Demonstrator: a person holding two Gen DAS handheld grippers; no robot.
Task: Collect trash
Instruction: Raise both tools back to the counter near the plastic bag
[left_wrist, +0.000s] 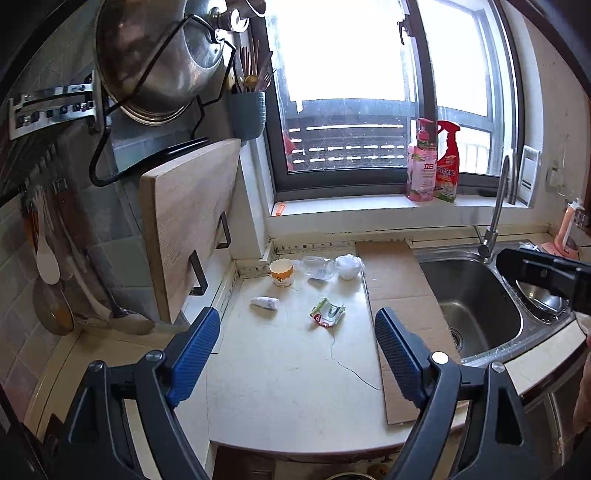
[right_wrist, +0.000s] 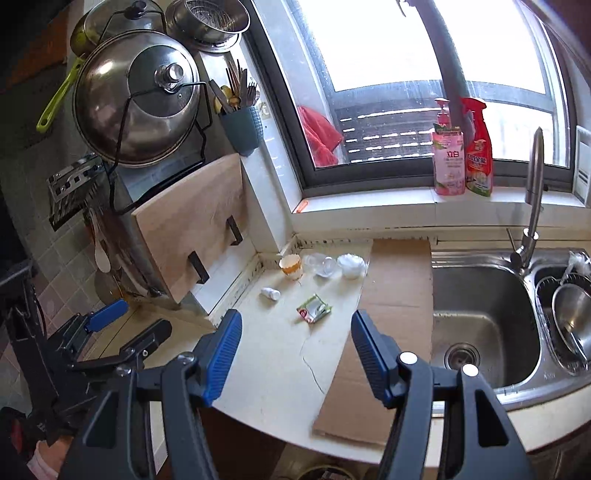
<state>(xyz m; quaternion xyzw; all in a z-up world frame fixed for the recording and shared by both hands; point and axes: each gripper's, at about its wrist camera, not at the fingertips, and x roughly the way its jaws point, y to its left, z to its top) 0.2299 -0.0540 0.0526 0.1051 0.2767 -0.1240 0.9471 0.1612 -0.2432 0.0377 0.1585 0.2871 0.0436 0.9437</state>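
Trash lies on the pale counter (left_wrist: 288, 354) near the back corner: a green and red wrapper (left_wrist: 327, 313) (right_wrist: 314, 308), a small white bottle on its side (left_wrist: 265, 303) (right_wrist: 270, 293), a yellow paper cup (left_wrist: 281, 272) (right_wrist: 291, 266), a clear crushed plastic piece (left_wrist: 317, 267) (right_wrist: 323, 264) and a white crumpled wad (left_wrist: 348, 265) (right_wrist: 352, 264). My left gripper (left_wrist: 297, 325) hangs open above the counter's front, well short of the trash, with nothing between its blue pads. My right gripper (right_wrist: 295, 328) is open and empty too, likewise short of the wrapper.
Brown cardboard (left_wrist: 399, 280) covers the counter beside a steel sink (left_wrist: 476, 306) with a tall faucet (left_wrist: 495, 218). A wooden cutting board (left_wrist: 188, 225) leans on the left wall under hanging pot lids. Two cleaner bottles (left_wrist: 434, 166) stand on the windowsill. A steel bowl (right_wrist: 572, 314) sits in the right basin.
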